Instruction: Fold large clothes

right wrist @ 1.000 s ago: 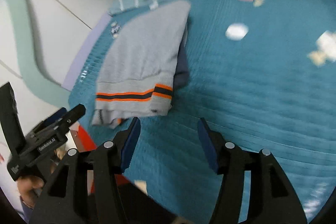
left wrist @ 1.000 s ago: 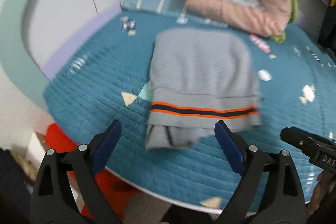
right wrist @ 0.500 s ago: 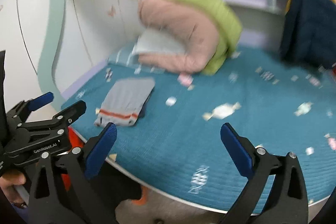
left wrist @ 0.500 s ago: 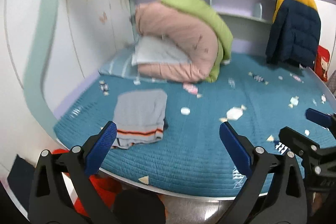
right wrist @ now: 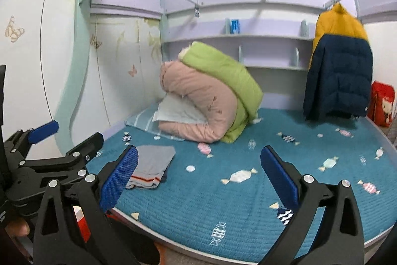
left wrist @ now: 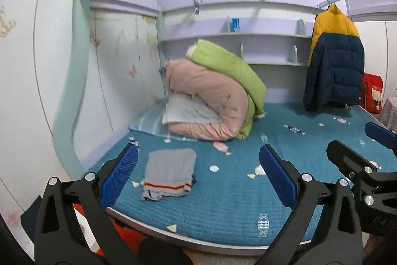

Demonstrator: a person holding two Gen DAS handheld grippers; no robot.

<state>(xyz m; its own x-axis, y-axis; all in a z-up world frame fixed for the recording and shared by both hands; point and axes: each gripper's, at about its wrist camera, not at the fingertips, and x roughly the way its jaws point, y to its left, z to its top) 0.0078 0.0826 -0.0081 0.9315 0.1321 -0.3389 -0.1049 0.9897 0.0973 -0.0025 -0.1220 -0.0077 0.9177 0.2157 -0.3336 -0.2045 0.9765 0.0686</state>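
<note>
Both tools, left tool (left wrist: 197, 178) and right tool (right wrist: 198, 178), gape empty. The folded grey garment (left wrist: 170, 173) lies near the bed (left wrist: 223, 203) edge; a careless brush might unfold it.

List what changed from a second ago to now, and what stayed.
Both grippers pulled back and up from the folded grey sweater, so the view now takes in the whole bed. The right gripper has just been opening; the left gripper too. Nothing sits between either pair. The sweater stayed folded near the bed's edge; the quilts unchanged.
</note>
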